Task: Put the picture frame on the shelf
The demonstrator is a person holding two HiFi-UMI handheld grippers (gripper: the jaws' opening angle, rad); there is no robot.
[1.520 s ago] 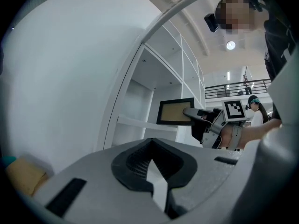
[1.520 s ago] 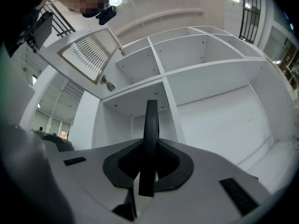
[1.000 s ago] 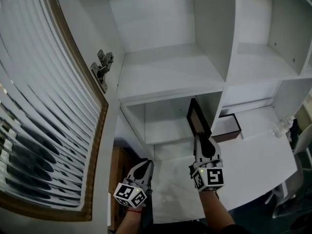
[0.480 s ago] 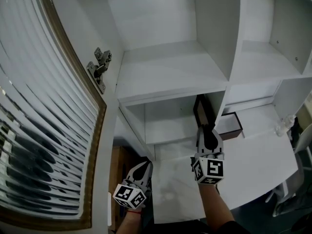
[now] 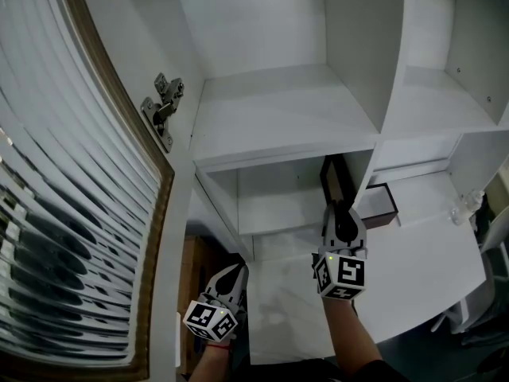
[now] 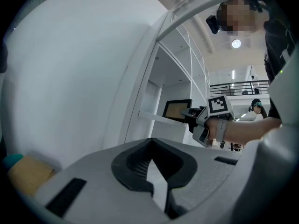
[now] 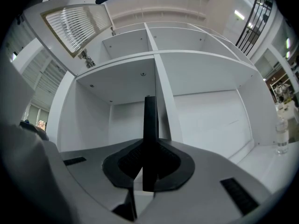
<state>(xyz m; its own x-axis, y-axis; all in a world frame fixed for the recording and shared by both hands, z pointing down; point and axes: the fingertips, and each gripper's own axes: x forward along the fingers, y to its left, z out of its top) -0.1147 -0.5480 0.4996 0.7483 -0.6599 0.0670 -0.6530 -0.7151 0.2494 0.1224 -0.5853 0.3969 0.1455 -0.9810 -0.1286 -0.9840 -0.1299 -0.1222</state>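
White shelving unit (image 5: 278,118), mid-frame: right gripper (image 5: 339,213) is clamping the picture frame (image 5: 335,179) upright, edge-on, pointing straight ahead into the lower compartment (image 5: 270,201), while left gripper (image 5: 235,273) is hanging closed, empty, lower left.

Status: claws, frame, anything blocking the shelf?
Right claw shut on picture frame, edge-on at lower shelf mouth. Left claw shut, empty, hanging low. Divider close beside frame; nothing else in the way.
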